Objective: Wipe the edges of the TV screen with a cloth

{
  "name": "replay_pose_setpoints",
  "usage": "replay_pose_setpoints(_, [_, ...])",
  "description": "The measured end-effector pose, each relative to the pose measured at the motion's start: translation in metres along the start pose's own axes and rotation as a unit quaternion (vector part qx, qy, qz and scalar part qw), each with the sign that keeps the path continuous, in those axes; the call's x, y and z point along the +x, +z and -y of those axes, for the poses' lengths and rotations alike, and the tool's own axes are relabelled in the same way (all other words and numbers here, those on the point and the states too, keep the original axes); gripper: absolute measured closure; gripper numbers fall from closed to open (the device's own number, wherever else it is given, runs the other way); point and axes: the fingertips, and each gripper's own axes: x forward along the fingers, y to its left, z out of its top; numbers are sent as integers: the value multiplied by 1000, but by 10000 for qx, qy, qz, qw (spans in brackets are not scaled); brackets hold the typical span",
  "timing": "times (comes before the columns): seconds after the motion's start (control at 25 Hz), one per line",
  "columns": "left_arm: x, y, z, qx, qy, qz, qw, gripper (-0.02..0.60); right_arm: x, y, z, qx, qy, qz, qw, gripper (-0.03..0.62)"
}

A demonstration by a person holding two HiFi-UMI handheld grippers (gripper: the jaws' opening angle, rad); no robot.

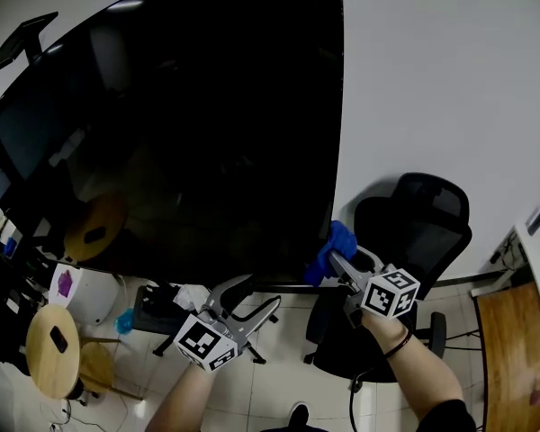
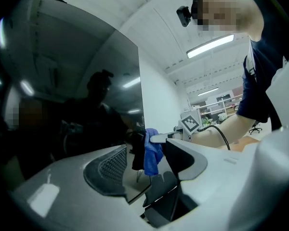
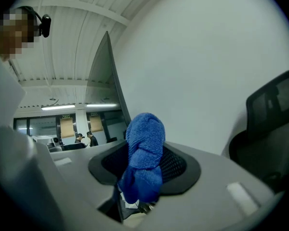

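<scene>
The big black TV screen point(image 1: 198, 124) hangs on the white wall. A blue cloth point(image 1: 334, 248) is bunched between the jaws of my right gripper point(image 1: 335, 257), which is shut on it and presses it to the screen's right edge just above the lower right corner. In the right gripper view the blue cloth point(image 3: 143, 158) fills the jaws, with the screen's edge point(image 3: 111, 69) running up behind it. My left gripper point(image 1: 243, 297) hangs open and empty below the screen's bottom edge. In the left gripper view the blue cloth point(image 2: 152, 151) hangs at the screen's edge point(image 2: 139, 90) ahead of its open jaws.
A black office chair point(image 1: 405, 259) stands right of the screen, below my right arm. Round wooden stools point(image 1: 54, 349) and a black-legged stand point(image 1: 162, 318) sit on the tiled floor at the lower left. A wooden desk point(image 1: 517, 349) is at the far right.
</scene>
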Motion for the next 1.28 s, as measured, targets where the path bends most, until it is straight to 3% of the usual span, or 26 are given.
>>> replay_pose_setpoints(0.64, [2, -93, 9, -479, 14, -674, 9966, 337, -6, -147, 54, 490, -589, -1132, 9906, 414])
replay_pose_setpoints(1.28, [-9, -134, 4, -835, 128, -1114, 9902, 337, -25, -229, 78, 1481, -1142, -1676, 9680, 414])
